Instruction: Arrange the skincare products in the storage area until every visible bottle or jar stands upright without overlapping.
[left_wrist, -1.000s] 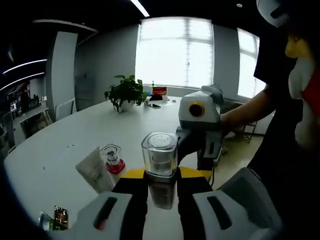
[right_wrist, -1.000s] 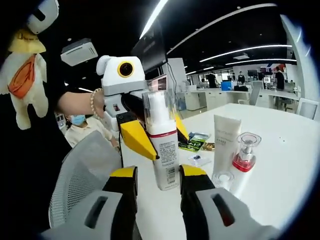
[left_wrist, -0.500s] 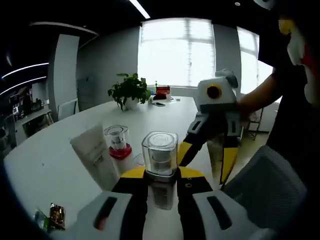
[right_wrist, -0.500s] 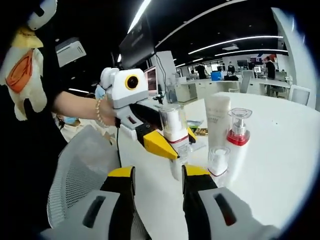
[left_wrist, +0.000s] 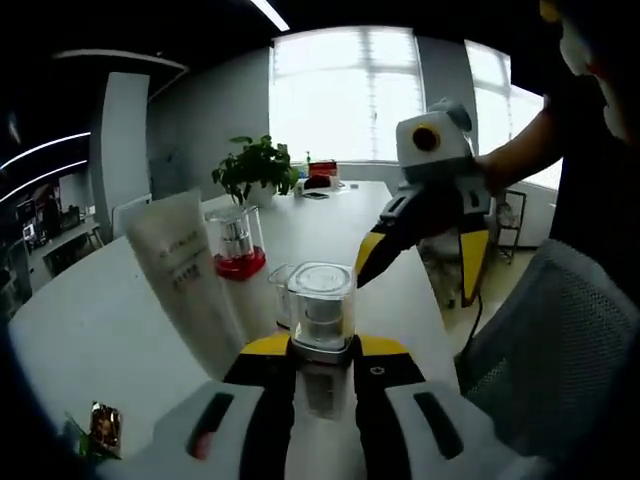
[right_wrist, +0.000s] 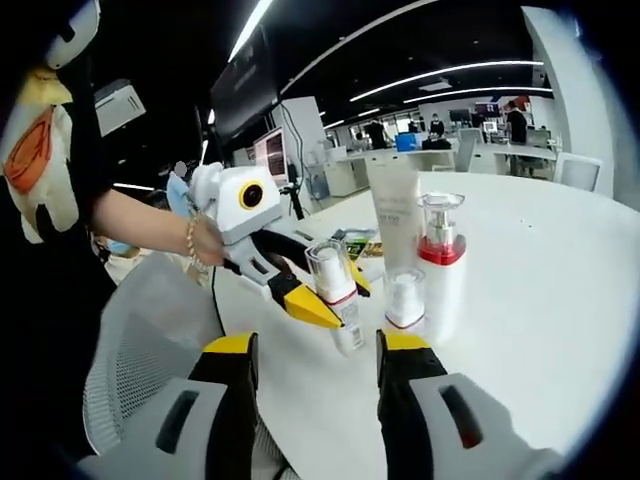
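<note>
My left gripper (left_wrist: 320, 347) is shut on a white pump bottle (left_wrist: 321, 305) with a clear square cap and a red band, seen from the side as the bottle (right_wrist: 333, 280) in the left gripper (right_wrist: 335, 296), slightly tilted near the table's edge. Just beyond it stand a small clear-capped bottle (right_wrist: 405, 297), a red-collared pump bottle (right_wrist: 440, 262) and a white tube (right_wrist: 395, 207), all upright. The tube (left_wrist: 185, 270) and red-collared bottle (left_wrist: 236, 245) sit left of the held bottle. My right gripper (right_wrist: 318, 350) is open and empty, hanging back from the bottles; the right gripper (left_wrist: 416, 288) stands with jaws spread.
The white table (right_wrist: 540, 300) stretches far beyond the bottles. Small sachets (right_wrist: 355, 243) lie behind the group; one sachet (left_wrist: 97, 425) is at the near left. A mesh chair (left_wrist: 545, 350) stands at the table's edge, and a potted plant (left_wrist: 256, 166) at the far end.
My right gripper has come off the white bottle and drawn back, open. My left gripper has carried the bottle closer to the tube and the two other bottles.
</note>
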